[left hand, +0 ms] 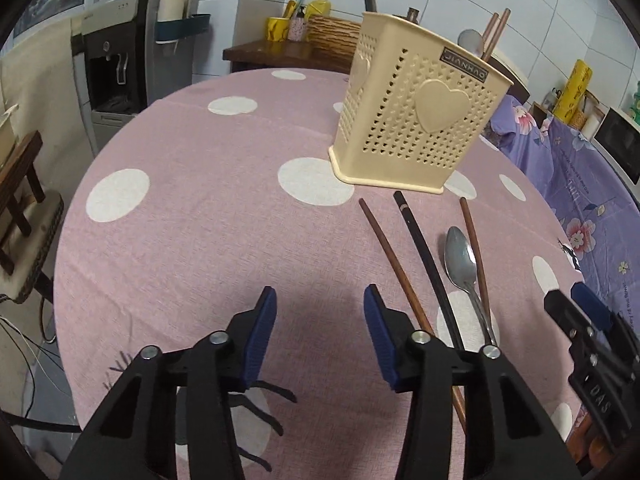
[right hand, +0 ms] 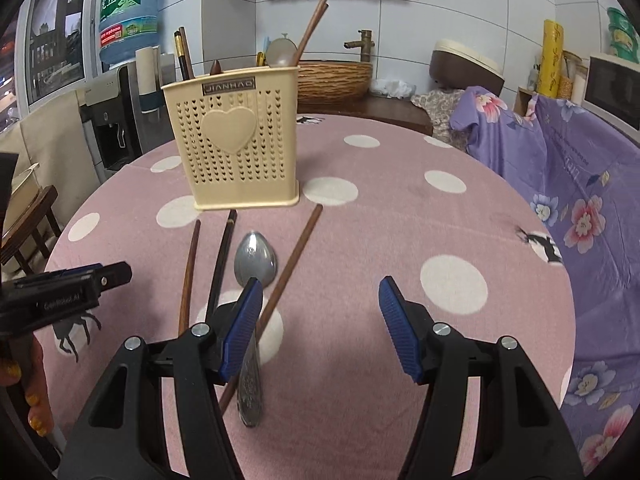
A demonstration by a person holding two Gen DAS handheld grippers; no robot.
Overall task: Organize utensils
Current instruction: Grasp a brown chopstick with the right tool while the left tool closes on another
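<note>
- Nearest, the left hand-held gripper [left hand: 320, 312] hovers over the pink, white-dotted tablecloth with its blue pads spread wide and nothing between them; seen from the right wrist view, its black body carries small white lettering too blurred to read with certainty.
- The right hand-held gripper [right hand: 320, 304] is likewise wide open and empty, above the table [right hand: 400, 216]; its left pad hangs over the spoon's handle. In the left wrist view its side shows the letters "DAS".
- Just beyond the pads, four utensils lie on the cloth side by side: a brown chopstick [left hand: 394, 268], a black chopstick [left hand: 424, 264], a metal spoon [left hand: 462, 260] bowl pointing away, and a second brown chopstick [left hand: 474, 252] that touches or crosses the spoon's handle.
- Behind them, just past their far tips, stands the cream utensil holder [right hand: 240, 140], perforated with small hearts, bearing one large raised heart and a dark label reading "JIANHAO". Chopsticks and a spoon already stand upright inside.
- Farther left, a blue water bottle [right hand: 128, 12] sits on a dispenser; its label has Chinese characters.
- A yellow roll [right hand: 550, 56] with writing I cannot read stands at the far right.
</note>
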